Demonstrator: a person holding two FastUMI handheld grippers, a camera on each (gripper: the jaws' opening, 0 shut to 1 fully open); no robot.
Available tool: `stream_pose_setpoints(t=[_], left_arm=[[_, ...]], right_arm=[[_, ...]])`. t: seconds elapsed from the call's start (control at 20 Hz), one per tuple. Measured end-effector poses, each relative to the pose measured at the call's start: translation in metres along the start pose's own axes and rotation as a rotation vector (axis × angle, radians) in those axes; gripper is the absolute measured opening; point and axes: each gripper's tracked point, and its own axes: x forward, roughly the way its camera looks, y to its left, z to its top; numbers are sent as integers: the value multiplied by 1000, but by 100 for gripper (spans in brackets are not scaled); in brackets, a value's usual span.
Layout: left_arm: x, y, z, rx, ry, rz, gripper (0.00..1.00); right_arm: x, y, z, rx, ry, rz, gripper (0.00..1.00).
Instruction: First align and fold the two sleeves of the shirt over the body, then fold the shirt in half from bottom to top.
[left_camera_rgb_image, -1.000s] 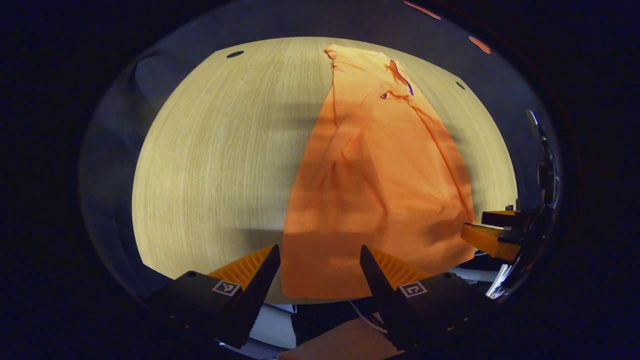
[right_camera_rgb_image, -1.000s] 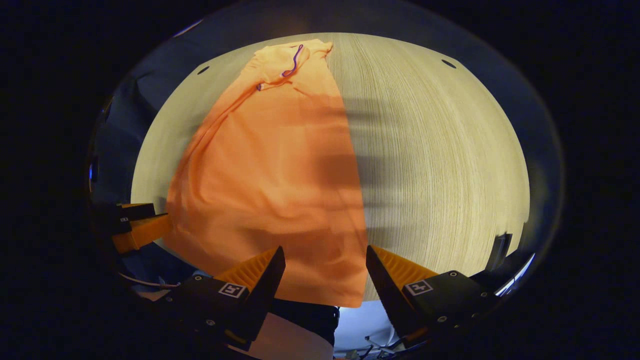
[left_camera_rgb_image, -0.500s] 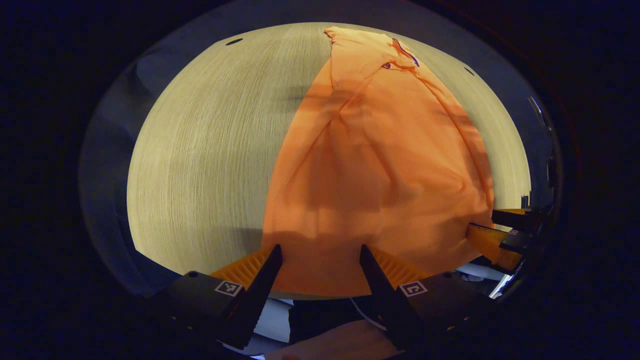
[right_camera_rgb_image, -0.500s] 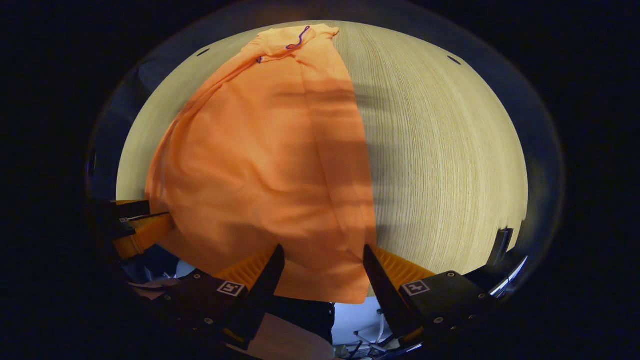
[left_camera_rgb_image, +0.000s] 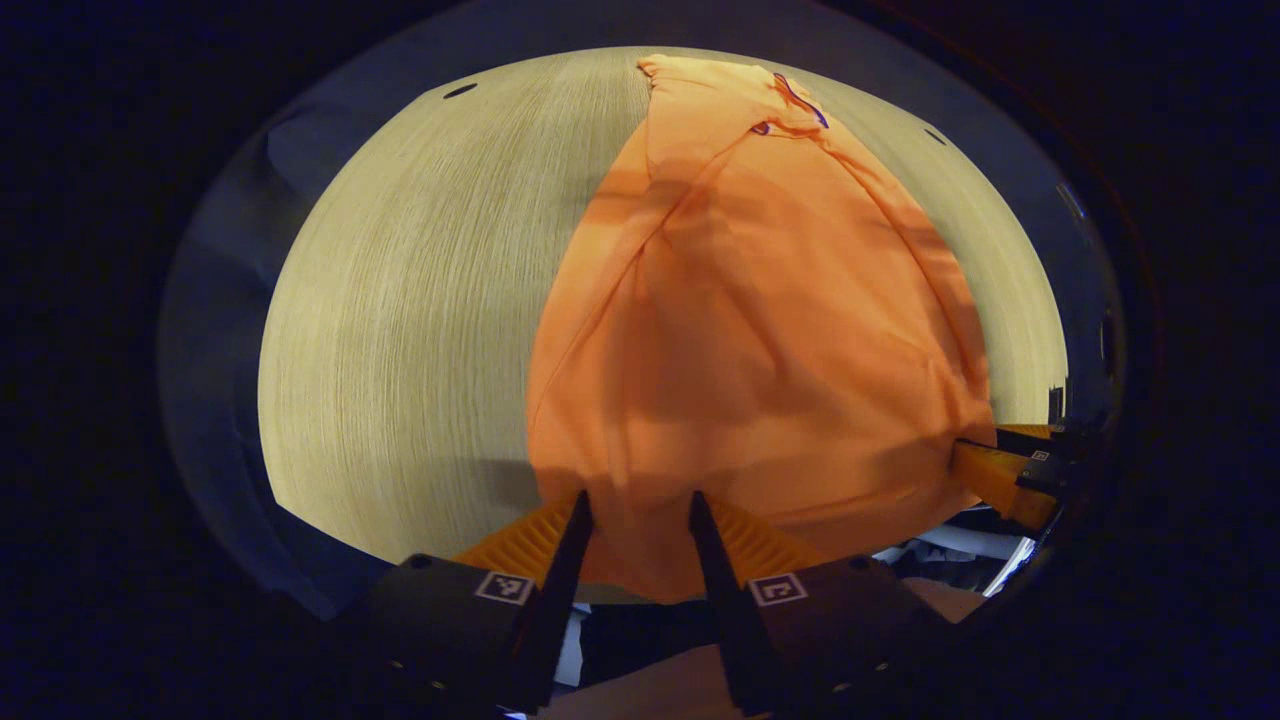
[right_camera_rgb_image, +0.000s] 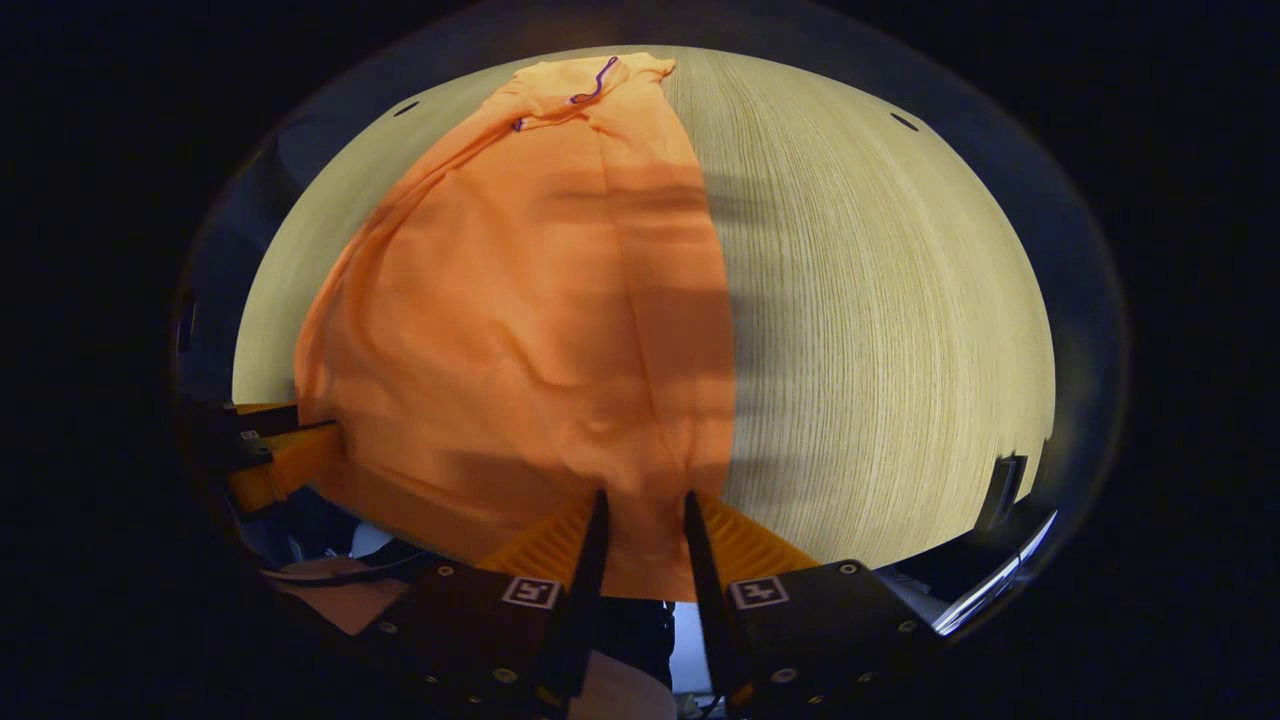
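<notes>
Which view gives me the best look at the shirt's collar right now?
The right gripper view: the collar lies at the far end of the orange shirt, its dark trim facing the camera, clear of folds. In the left gripper view the collar sits off to one side, more foreshortened, its trim partly tucked behind a fabric ridge.

Bare table (left_camera_rgb_image: 400, 330) open left of the shirt (left_camera_rgb_image: 760, 330), likewise right of it in the right gripper view.

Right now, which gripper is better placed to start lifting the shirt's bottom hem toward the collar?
Neither clearly: both. The left gripper and right gripper each have fingers narrowed around the orange shirt's near hem at opposite corners, so they should lift together.
</notes>
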Motion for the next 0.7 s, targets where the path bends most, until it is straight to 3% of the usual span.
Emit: stream_pose_setpoints(t=[0.05, 0.1, 0.2, 0.4, 0.7], left_arm=[[2, -2, 1, -20, -24, -9, 41], [2, -2, 5, -38, -44, -21, 19], [3, -3, 6, -50, -68, -53, 3], [2, -2, 4, 6, -74, -50, 1], [-23, 4, 18, -29, -123, -55, 1]], right_arm=[[0, 1, 2, 15, -20, 15, 41], [-1, 8, 3, 54, -38, 58, 17], [-1, 12, 2, 93, -58, 106, 1], [-2, 11, 3, 87, -57, 114, 0], [-25, 7, 26, 65, -116, 123, 0]])
